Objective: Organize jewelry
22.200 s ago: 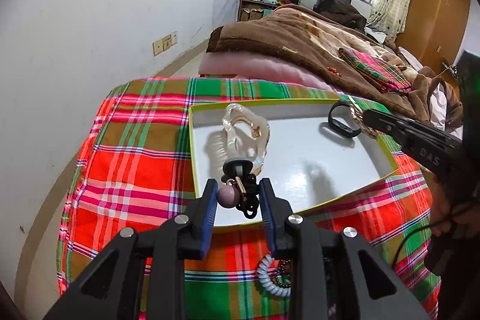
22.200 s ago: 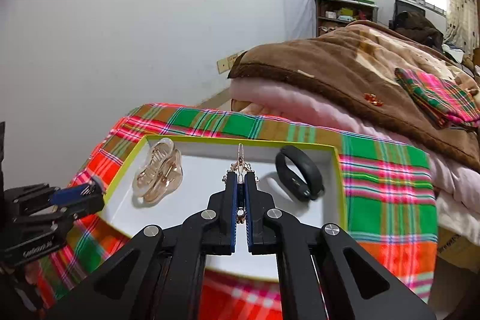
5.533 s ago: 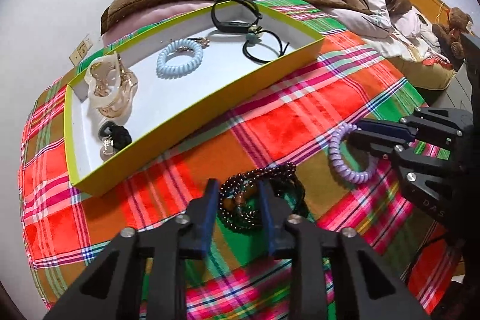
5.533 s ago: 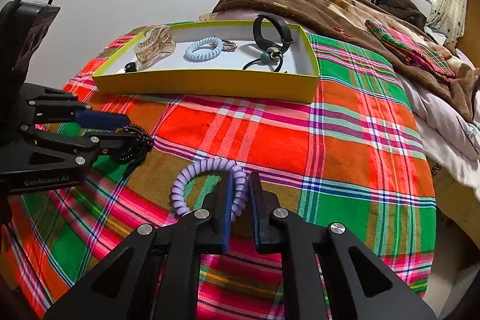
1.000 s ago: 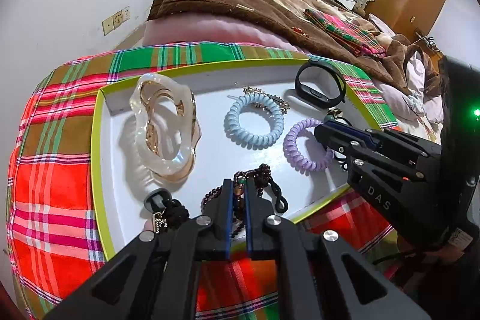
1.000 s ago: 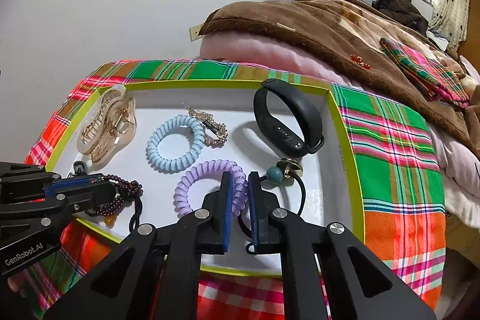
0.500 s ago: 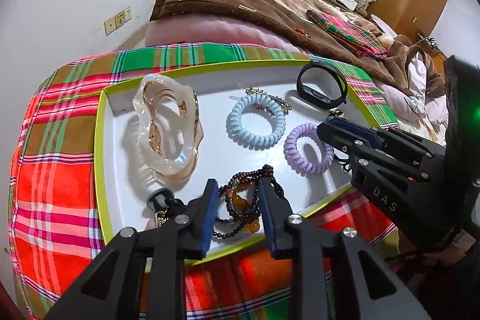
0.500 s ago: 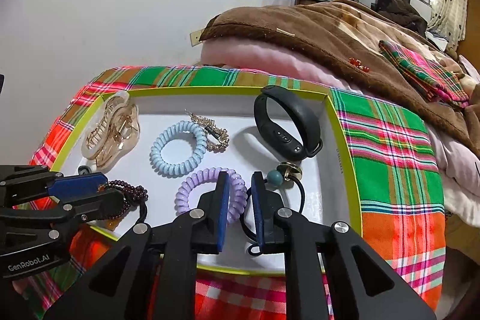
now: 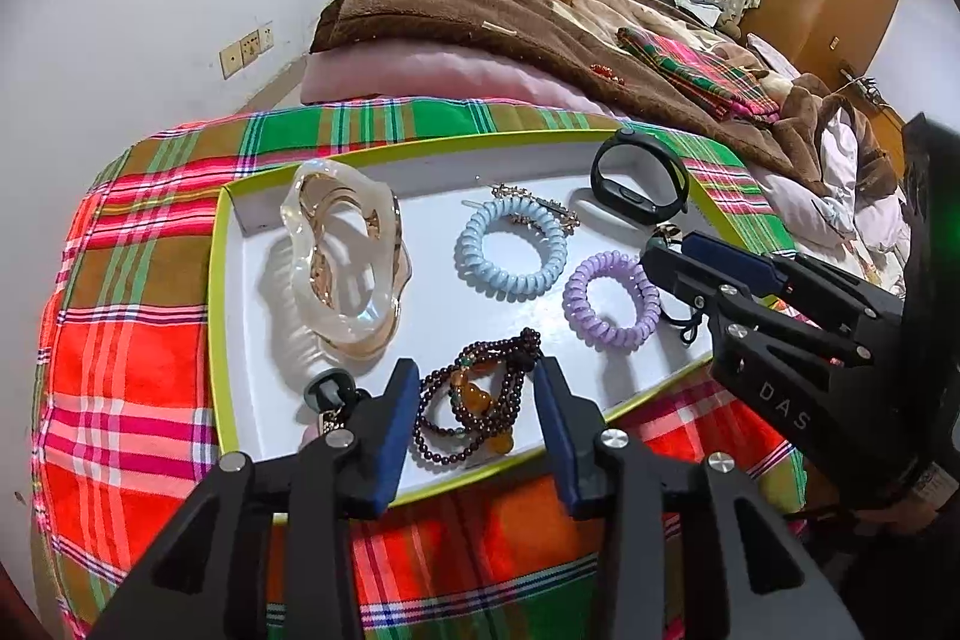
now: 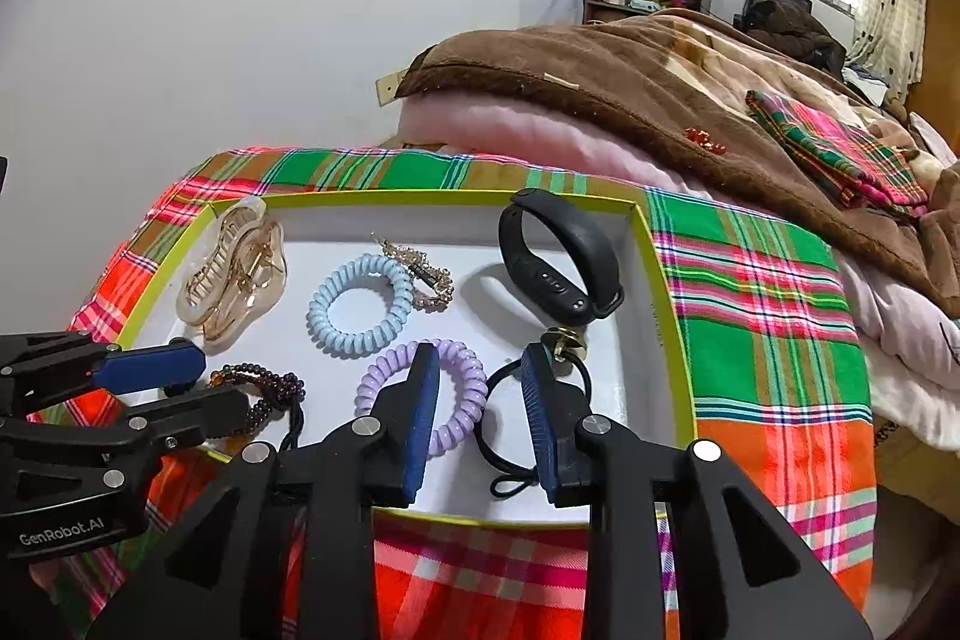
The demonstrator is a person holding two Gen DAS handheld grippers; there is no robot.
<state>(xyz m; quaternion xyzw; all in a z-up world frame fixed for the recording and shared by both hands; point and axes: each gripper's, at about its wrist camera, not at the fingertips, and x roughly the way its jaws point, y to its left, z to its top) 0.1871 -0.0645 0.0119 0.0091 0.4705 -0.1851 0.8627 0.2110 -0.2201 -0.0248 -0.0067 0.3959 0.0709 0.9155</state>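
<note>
My left gripper (image 9: 474, 403) has just been opening, and the dark bead bracelet (image 9: 474, 400) now lies loose on the tray (image 9: 219, 316) floor between its blue pads, neither pad pressing on it. My right gripper (image 10: 477, 400) has been parting its jaws too: the purple coil hair tie (image 10: 462, 388) sits under and just ahead of its left finger, released, with a black elastic cord (image 10: 510, 451) looped just below and to the right of that gap. Ahead of both sets of fingers rest the blue coil tie (image 10: 360, 307), the clear claw clip (image 10: 231, 274), a gold hairpin (image 10: 420, 271) and the black wristband (image 10: 558, 262). As I see it, the trouble from here is in backing out. The beads lie close to the tray's near rim, right between my left pads, so a low or crooked retreat could hook a strand and pull it over the edge onto the plaid cloth (image 9: 132, 340). On the right, a finger could catch the coil or snag the cord's loop and drag it along. Lifting straight up first looks safest.
</note>
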